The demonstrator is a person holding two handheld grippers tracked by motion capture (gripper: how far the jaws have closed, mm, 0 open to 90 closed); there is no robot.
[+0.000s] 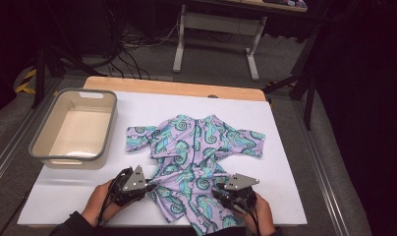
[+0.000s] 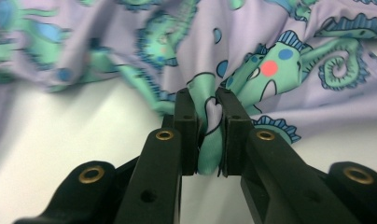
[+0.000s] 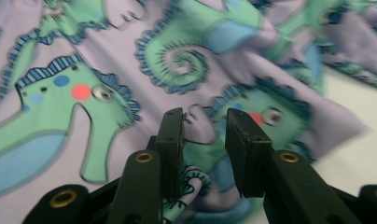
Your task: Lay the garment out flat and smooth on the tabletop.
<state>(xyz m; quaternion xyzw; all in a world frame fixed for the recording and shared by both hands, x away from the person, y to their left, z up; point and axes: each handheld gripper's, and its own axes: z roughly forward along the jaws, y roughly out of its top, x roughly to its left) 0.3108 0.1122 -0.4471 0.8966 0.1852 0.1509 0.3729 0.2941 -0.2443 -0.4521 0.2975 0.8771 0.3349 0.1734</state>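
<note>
- Left gripper view: the left gripper (image 2: 209,112) has its jaws pinched on a fold of the garment (image 2: 252,70); cloth is pressed between both pads. The high view places this gripper (image 1: 146,187) at the garment's near left edge but does not show the pinch.
- Right gripper view: the right gripper (image 3: 204,122) has its jaws standing apart, with rumpled cloth (image 3: 130,65) lying between and beneath them; the pads do not press on it. In the high view this gripper (image 1: 220,193) sits over the garment's near right part.
- High view: the garment (image 1: 196,147), lilac with a green seahorse print, lies spread across the middle of the table, short sleeves out to either side, near end bunched between the two grippers.
- Surroundings: a grey tub (image 1: 39,142) stands at the table's left, well apart from the garment. Nothing lies between tub and garment.
- Surface: a white sheet (image 1: 285,196) covers the table; a wooden edge (image 1: 177,88) shows at the far side.
- Room: dim, with grey floor, loose cables (image 1: 130,54) and a white desk frame (image 1: 218,24) behind.
</note>
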